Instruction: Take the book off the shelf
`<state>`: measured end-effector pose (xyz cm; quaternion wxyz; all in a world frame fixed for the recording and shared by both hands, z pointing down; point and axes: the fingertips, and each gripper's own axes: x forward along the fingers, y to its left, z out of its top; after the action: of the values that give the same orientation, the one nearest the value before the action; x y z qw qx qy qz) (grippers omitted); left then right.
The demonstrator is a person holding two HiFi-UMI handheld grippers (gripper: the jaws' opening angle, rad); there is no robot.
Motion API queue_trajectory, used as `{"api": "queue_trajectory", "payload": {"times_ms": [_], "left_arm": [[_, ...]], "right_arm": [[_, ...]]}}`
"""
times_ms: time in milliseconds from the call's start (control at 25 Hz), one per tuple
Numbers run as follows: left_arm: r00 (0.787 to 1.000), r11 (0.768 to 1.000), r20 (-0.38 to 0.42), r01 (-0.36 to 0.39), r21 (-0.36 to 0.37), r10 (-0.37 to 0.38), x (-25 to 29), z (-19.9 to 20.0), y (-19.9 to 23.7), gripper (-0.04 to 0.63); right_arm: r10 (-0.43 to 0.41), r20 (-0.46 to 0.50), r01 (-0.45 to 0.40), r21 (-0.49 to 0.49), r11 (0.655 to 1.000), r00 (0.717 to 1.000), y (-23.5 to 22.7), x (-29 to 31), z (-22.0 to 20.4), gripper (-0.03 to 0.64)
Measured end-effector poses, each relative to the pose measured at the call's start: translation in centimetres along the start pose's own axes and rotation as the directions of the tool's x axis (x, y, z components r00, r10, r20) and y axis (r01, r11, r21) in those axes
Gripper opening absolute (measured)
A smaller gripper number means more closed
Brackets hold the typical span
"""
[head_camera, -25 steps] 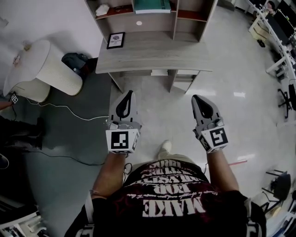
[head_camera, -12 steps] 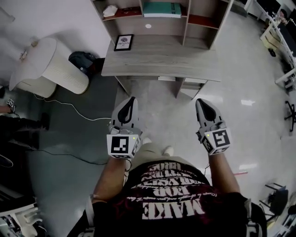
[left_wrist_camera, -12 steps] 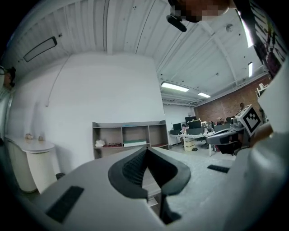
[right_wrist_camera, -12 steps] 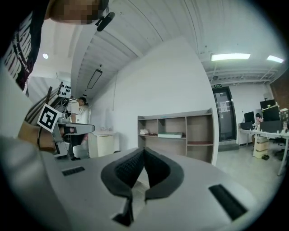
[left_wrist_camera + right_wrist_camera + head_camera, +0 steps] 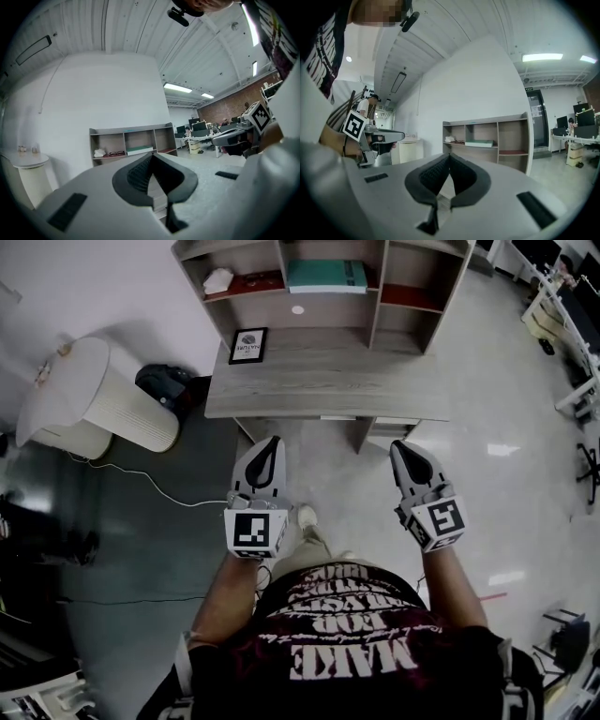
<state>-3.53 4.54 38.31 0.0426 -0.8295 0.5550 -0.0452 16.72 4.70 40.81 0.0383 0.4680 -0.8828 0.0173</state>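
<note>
Closer now than a second ago: the desk and its shelf have slid down toward me in the head view, and the whole row of shelf compartments shows where before only the lower edge did. Both grippers sit in much the same spot in the picture, side by side, pointing level at the furniture.

My left hand-held gripper has its jaws together, the dark pads meeting at the tips with nothing between them. My right hand-held gripper is the same, closed and empty.

I see the book lying flat in the middle compartment of the shelf, which stands along the back of the surface. Its cover is teal-green, and from the gripper views a pale band of page edges faces me under that cover. It lies alone in its compartment. It is well apart from both grippers, with the grey wood-grain surface between us.

In the left compartment lie a crumpled white object and a pair of glasses on a red board. A small framed picture stands on the surface's left part. Left of the desk a white ribbed cylinder stands on the floor, with a dark bag beside it.
</note>
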Motion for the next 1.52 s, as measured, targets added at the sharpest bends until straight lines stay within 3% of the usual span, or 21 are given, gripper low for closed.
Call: {"api": "queue_trajectory", "payload": {"times_ms": [120,320,760,1200,1520], "left_arm": [[1.000,1.000,0.004,0.008,-0.011,-0.008,2.5,0.4,1.3,-0.002],[0.999,0.999,-0.026,0.021,0.039,-0.020,6.1,-1.0,4.6,-0.002],[0.999,0.999,-0.035,0.035,-0.019,-0.036,13.0,-1.4,10.6,-0.002],[0.996,0.997,-0.029,0.080,-0.016,-0.081,17.1,-2.3,16.1,-0.002],[0.994,0.993,-0.005,0.111,-0.041,-0.111,18.3,-2.3,16.4,-0.002]], "right_arm": [[0.002,0.007,-0.003,0.008,1.000,1.000,-0.7,2.7,0.6,0.004],[-0.001,0.009,0.001,0.021,1.000,1.000,-2.1,7.6,1.1,0.003],[-0.011,-0.031,0.012,0.051,0.999,0.999,-4.0,16.2,1.5,0.004],[-0.056,-0.053,0.059,0.053,0.997,0.997,-3.6,21.5,2.6,0.005],[-0.077,-0.075,0.081,0.047,0.996,0.994,-3.4,22.0,2.3,0.005]]}}
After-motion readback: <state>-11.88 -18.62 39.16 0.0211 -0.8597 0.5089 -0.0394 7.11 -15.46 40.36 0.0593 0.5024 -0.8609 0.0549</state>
